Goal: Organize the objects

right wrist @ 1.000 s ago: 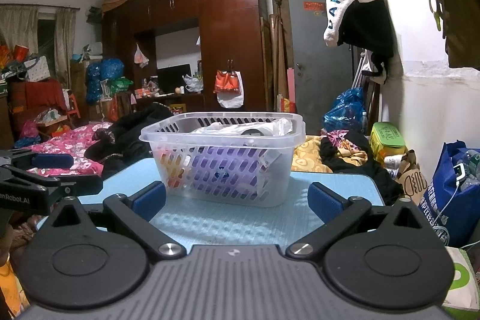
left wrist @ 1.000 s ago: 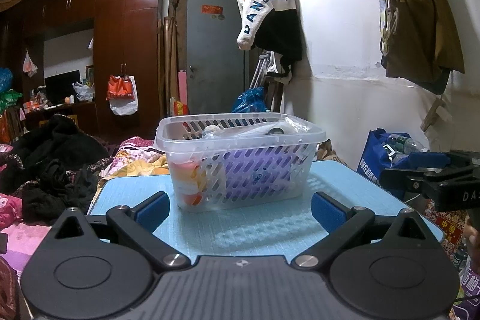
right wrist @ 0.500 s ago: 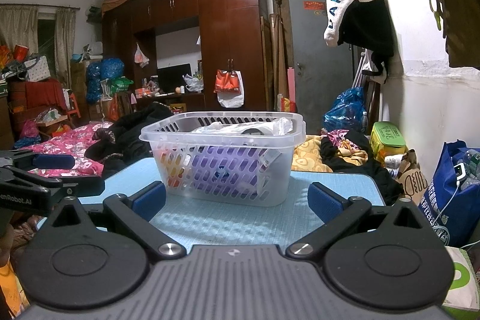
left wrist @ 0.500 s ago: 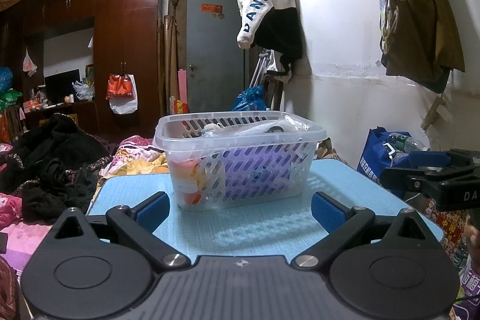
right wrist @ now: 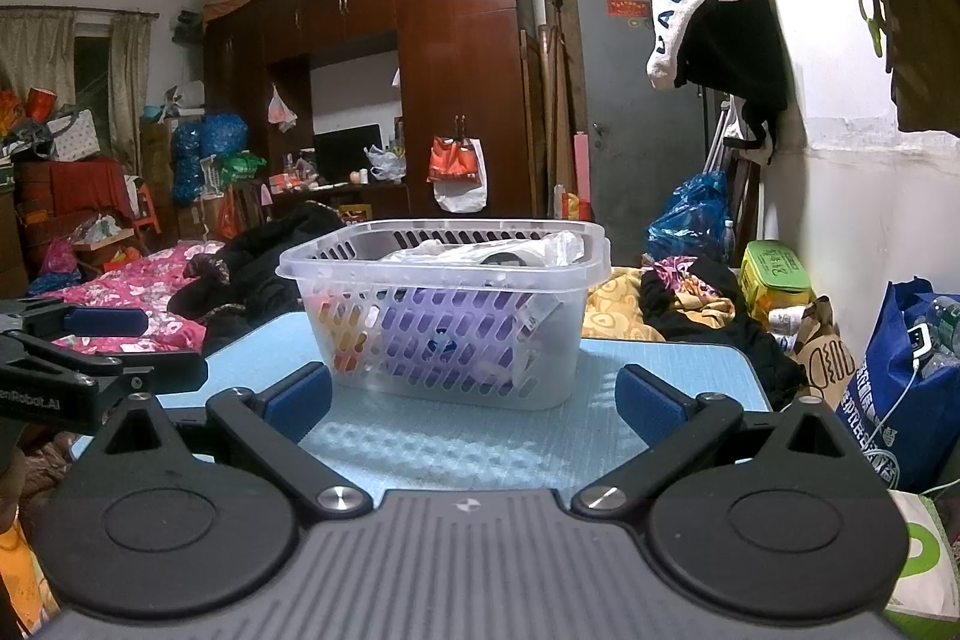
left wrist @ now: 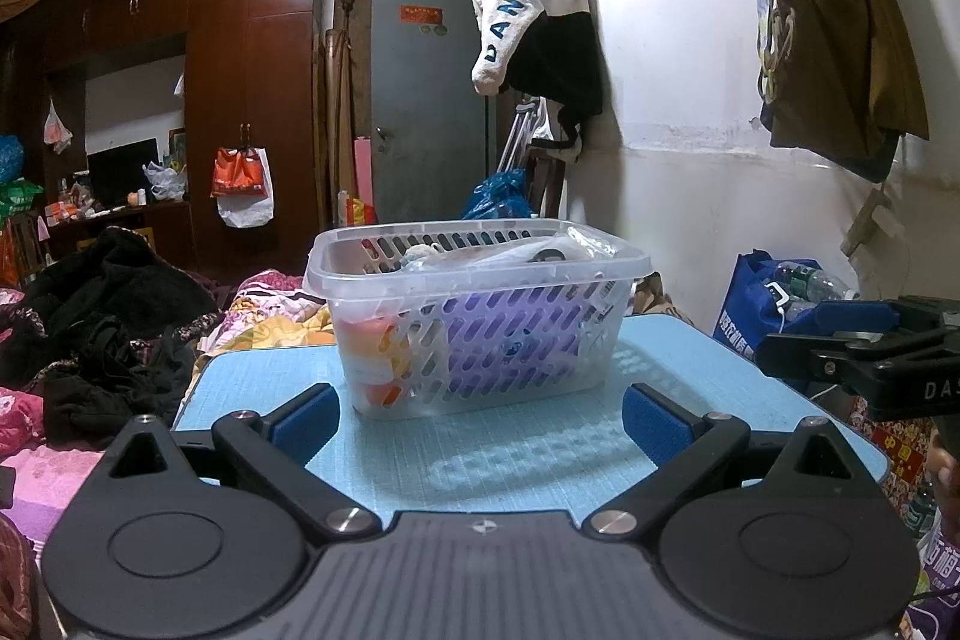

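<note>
A clear plastic basket [left wrist: 480, 274] stands on the light blue table [left wrist: 528, 466]; it also shows in the right wrist view [right wrist: 444, 274]. Inside it are a purple pack [left wrist: 510, 334], an orange item [left wrist: 375, 334] and a crumpled clear bag [left wrist: 540, 250] on top. My left gripper [left wrist: 480, 418] is open and empty, low over the table just in front of the basket. My right gripper [right wrist: 474, 403] is open and empty, also just in front of the basket. Each gripper shows at the edge of the other's view: the right one [left wrist: 864, 358], the left one [right wrist: 78, 358].
A bed with dark clothes [left wrist: 102, 316] and pink bedding [right wrist: 120, 286] lies left of the table. A blue bag [right wrist: 906, 376] stands at the right by the white wall. A green-lidded box [right wrist: 774, 274] and a wardrobe [right wrist: 462, 76] are behind.
The basket sits slightly higher in the left wrist view; the left gripper has dipped a little. The right gripper has not visibly moved.
</note>
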{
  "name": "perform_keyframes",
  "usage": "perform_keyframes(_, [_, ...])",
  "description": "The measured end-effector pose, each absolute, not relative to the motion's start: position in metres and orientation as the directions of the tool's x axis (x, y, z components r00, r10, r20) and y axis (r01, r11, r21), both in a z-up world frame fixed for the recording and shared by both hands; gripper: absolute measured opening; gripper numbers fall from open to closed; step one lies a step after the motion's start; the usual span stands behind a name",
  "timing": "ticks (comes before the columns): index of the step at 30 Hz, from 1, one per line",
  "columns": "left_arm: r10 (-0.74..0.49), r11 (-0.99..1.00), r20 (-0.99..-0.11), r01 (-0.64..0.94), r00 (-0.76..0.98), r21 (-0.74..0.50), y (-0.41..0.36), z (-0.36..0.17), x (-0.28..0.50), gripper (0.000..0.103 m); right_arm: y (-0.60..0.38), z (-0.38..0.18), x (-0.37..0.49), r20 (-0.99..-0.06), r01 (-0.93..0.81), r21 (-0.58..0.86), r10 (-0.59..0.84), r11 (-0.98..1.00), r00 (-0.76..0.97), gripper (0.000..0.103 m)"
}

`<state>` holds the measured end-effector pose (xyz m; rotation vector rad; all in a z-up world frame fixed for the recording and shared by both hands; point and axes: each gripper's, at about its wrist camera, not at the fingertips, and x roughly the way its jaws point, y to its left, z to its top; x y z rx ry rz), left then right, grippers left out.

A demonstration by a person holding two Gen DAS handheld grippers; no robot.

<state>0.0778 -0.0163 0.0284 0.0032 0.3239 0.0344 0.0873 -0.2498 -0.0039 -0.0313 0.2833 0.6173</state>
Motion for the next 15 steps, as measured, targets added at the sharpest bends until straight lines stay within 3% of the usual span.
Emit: perform_keyframes(15, [0.027, 1.000, -0.301, -0.027, 0.953, 0.004, -0.0167, 0.0272, 0.0774, 0.101, -0.2503, -0.0072, 0.0902, -0.278, -0.575, 0.055, 0.566, 0.816, 0.776, 0.103])
